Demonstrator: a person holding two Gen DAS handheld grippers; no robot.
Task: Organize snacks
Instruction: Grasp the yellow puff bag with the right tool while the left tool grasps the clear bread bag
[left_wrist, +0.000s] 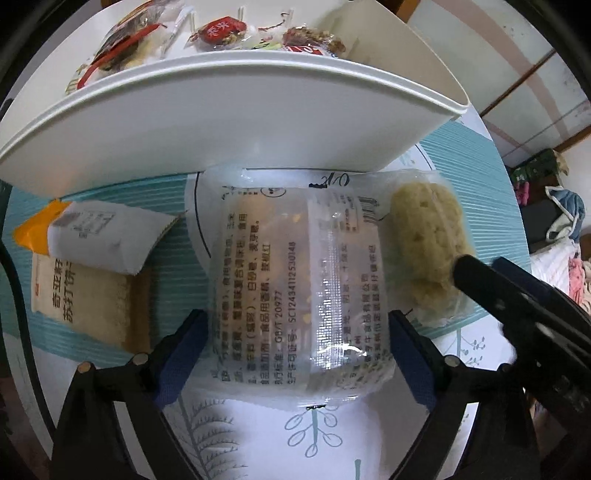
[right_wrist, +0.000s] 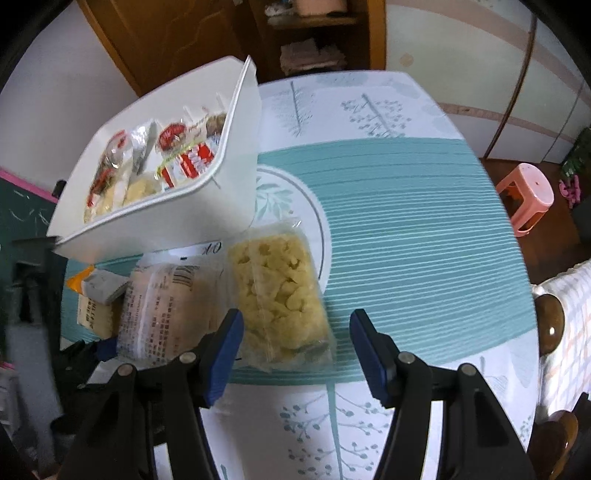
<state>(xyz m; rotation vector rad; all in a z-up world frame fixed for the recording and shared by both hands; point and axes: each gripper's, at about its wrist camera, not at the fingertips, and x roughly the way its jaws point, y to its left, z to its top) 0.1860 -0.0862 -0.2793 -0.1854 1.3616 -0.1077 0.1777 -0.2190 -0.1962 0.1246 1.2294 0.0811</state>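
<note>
A clear packet with black print (left_wrist: 295, 280) lies flat on the table in front of the white bin (left_wrist: 258, 110). My left gripper (left_wrist: 295, 347) straddles it, one blue pad close against each long side, with no visible squeeze. To its right lies a clear packet of yellow puffed snack (right_wrist: 277, 295). My right gripper (right_wrist: 297, 354) hangs open over that packet's near end, its left finger beside the packet and its right finger well apart. One dark fingertip (left_wrist: 476, 273) of it shows over the yellow packet (left_wrist: 428, 243) in the left wrist view. The white bin (right_wrist: 166, 221) holds several wrapped snacks.
Two cracker packs (left_wrist: 92, 258) lie left of the printed packet, one on top of the other. A teal-striped tablecloth (right_wrist: 406, 221) stretches bare to the right. A pink stool (right_wrist: 524, 195) and a wooden chair knob (right_wrist: 550, 325) stand beyond the table's right edge.
</note>
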